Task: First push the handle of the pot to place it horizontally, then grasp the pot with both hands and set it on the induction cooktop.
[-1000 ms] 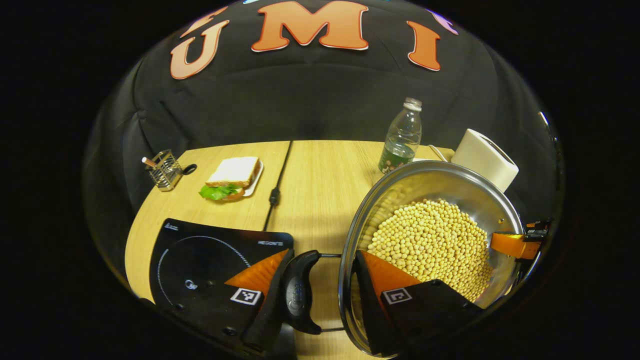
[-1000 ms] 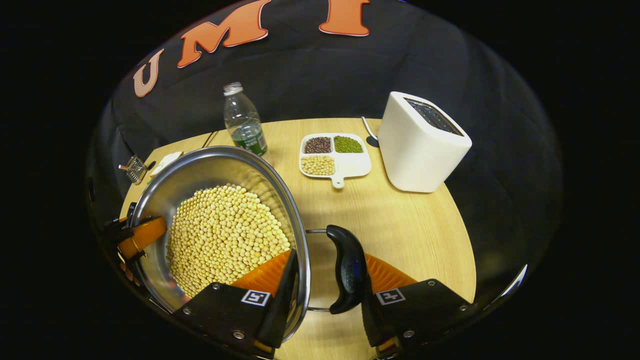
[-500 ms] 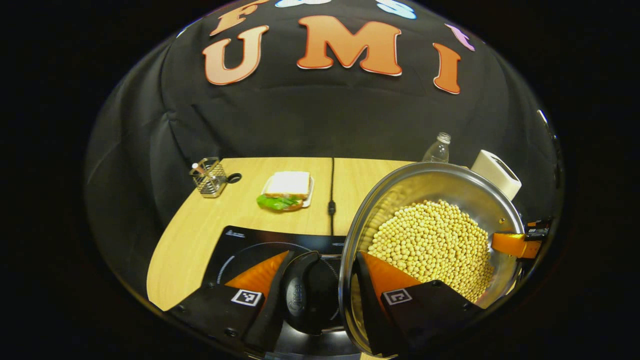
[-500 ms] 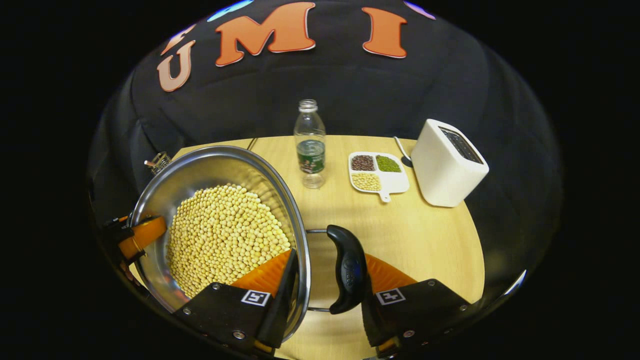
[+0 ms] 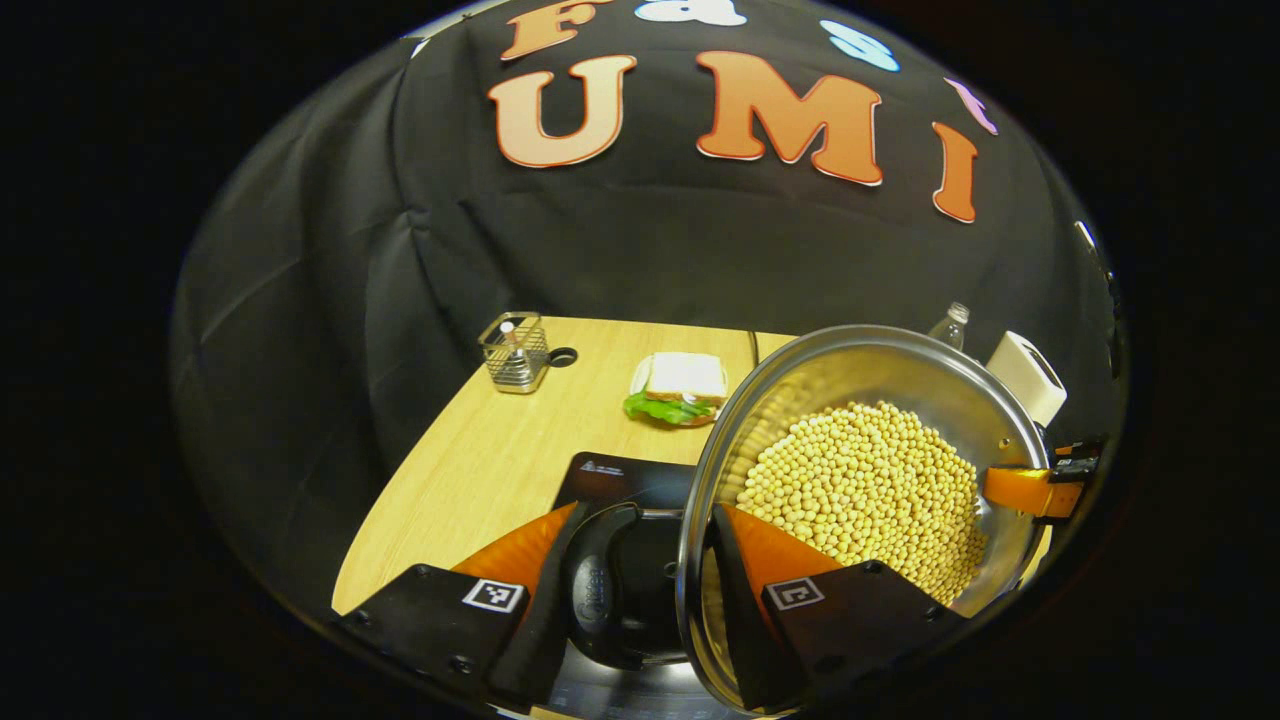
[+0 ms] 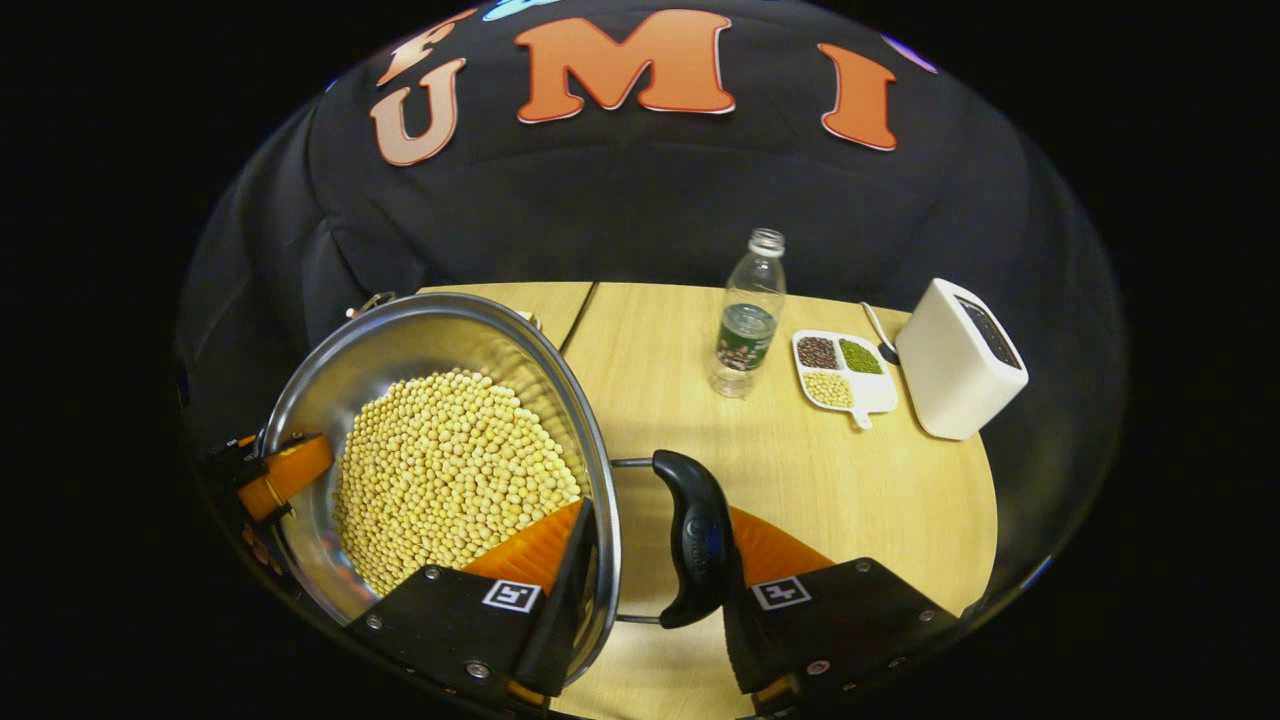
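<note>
- The steel pot (image 5: 860, 370), filled with soybeans (image 5: 865, 490), is held between both grippers; in the left gripper view its left part hangs over the black induction cooktop (image 5: 625, 478). Whether its base touches the cooktop cannot be told.
- The left gripper (image 5: 637, 585) is closed around the pot's left side — one finger sits outside the black side handle (image 5: 598, 590), the other inside the rim (image 5: 690, 560) against the beans, so handle and rim are clamped between them.
- The right gripper (image 6: 650, 590) grips the opposite side the same way: one finger inside the pot wall, the other behind the black right handle (image 6: 700, 540), both pressing in.
- In the right gripper view, the other gripper's finger shows at the pot's far rim — and the same holds in the left gripper view.
- On the wooden table (image 6: 800, 480) beyond the pot stand an upright plastic bottle (image 6: 745, 315), a divided dish of beans (image 6: 842, 368) just beside it, and a white toaster (image 6: 960, 360).
- In the left gripper view, a sandwich with lettuce on a plate (image 5: 680, 385) lies behind the cooktop, with a wire utensil holder (image 5: 515, 350) near the table's far left edge.
</note>
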`<state>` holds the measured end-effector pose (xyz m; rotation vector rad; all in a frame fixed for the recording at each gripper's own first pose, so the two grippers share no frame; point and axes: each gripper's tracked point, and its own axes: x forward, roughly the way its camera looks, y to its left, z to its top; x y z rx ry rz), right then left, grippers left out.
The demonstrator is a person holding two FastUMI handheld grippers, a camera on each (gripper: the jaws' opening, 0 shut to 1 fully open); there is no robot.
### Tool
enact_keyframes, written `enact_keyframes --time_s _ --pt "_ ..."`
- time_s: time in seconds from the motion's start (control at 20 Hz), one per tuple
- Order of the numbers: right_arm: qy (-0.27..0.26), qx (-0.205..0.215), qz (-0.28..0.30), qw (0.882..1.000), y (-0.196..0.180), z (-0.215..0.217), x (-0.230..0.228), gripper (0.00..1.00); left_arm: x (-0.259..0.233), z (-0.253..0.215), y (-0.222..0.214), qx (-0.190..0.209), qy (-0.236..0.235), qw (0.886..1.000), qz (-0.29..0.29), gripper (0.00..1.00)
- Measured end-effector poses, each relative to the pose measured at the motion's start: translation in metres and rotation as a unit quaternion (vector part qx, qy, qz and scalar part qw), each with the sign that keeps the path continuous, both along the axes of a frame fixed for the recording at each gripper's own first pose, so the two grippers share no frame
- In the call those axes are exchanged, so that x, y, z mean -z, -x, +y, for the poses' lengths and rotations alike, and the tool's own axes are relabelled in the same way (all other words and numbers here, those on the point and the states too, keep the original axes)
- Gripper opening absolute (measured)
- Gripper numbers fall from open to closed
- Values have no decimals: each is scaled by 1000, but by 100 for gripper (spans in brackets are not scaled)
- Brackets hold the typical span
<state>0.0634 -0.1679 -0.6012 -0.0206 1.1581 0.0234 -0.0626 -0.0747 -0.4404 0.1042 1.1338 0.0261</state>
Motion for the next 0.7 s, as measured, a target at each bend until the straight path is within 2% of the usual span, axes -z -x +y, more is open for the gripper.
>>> enact_keyframes --time_s 0.05,0.1,0.15,0.2,0.35,0.4,0.5,0.6,0.7 --pt "-1 -2 2 1000 -1 -1 1 62 1 -3 2 -4 -2 1000 2 70" --pt "-2 -5 3 1000 -1 -1 1 62 -1 -2 3 -8 -3 1000 3 70" --pt "-2 -7 3 1000 -2 -1 1 62 -4 -2 4 -12 -4 1000 4 76" --pt "-4 -10 5 1000 -3 0 2 62 -7 0 4 -14 -6 1000 4 73" --pt "-9 -11 10 1000 -9 -8 -1 62 -8 -2 4 -23 -10 1000 5 73" --pt "-8 -13 11 1000 -10 -9 -3 62 -9 -2 4 -26 -11 1000 8 76" --pt "-8 -15 15 1000 -12 -8 -1 62 -10 -2 5 -29 -13 999 13 73" --pt "-12 -16 22 1000 -13 -9 2 62 -13 -2 4 -31 -17 999 16 76" --pt "-16 -15 27 999 -14 -11 5 63 -11 -7 3 -31 -22 999 19 73"
